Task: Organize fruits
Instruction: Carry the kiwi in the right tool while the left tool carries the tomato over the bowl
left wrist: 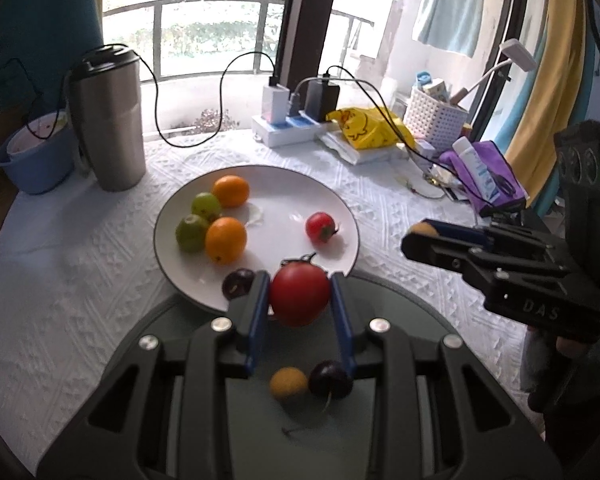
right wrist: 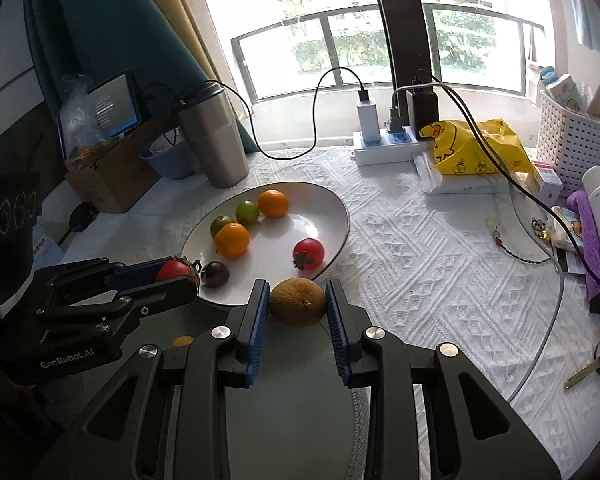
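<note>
From the left wrist view, my left hand-held gripper (left wrist: 300,300) is clamped on a round red tomato (left wrist: 299,295), its blue pads pressed to either flank. The tomato hangs over the near rim of the round white plate (left wrist: 168,256), which lies straight ahead and slightly left of the fingers. On the plate sit two oranges (left wrist: 225,239), two small green fruits (left wrist: 192,233), a smaller red tomato (left wrist: 320,227) and a dark purple plum (left wrist: 238,283) just beside my left finger. Below me, on the round dark glass tray (left wrist: 400,300), a small tan fruit (left wrist: 288,383) and another dark plum (left wrist: 330,378) lie touching. Open plate shows in the middle and right, between the oranges and the small tomato. The tall steel tumbler (left wrist: 109,120) stands well clear at the far left.

From the right wrist view, my right hand-held gripper (right wrist: 298,303) is clamped on a brown oval fruit (right wrist: 298,302), long axis running across from pad to pad. The plate's near rim (right wrist: 332,266) lies just ahead and to the left. My left hand-held gripper (right wrist: 180,276) is nearer the plate, already over its near-left edge, so I judge it should set down first. Bare white patterned counter (right wrist: 420,260) spreads to the right, with cables and clutter only along the far and right edges.
</note>
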{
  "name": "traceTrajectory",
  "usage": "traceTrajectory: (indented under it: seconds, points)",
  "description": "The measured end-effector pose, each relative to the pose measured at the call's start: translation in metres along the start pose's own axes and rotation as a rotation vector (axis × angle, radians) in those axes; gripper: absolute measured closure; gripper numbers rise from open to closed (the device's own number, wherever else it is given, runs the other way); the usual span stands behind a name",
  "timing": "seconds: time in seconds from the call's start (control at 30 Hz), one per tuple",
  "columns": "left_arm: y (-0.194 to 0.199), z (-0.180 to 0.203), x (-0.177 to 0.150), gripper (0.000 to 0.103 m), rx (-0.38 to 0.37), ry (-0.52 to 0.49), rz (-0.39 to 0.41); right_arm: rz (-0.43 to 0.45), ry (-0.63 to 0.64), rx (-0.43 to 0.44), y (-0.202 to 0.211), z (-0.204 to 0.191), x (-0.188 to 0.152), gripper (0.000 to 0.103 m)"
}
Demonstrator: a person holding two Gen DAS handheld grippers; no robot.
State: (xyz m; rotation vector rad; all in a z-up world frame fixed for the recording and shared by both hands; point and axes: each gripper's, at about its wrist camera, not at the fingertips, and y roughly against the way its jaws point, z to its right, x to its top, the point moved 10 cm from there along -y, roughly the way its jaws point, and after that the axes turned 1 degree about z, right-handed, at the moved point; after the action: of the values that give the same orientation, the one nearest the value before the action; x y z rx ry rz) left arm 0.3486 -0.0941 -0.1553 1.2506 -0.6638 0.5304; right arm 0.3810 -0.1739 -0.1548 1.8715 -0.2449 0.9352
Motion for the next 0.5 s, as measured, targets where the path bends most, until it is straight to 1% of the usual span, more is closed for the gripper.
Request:
traceTrajectory:
  seconds: [0.23, 0.5]
  points:
    - [-0.014, 0.000, 0.005, 0.071, 0.007, -0.016, -0.009, -0.011, -0.012, -0.003, -0.011, 0.010, 0.004, 0.072]
    - [-0.031, -0.004, 0.008, 0.072, 0.009, -0.023, -0.020, -0.016, -0.010, -0.003, -0.020, 0.011, 0.011, 0.072]
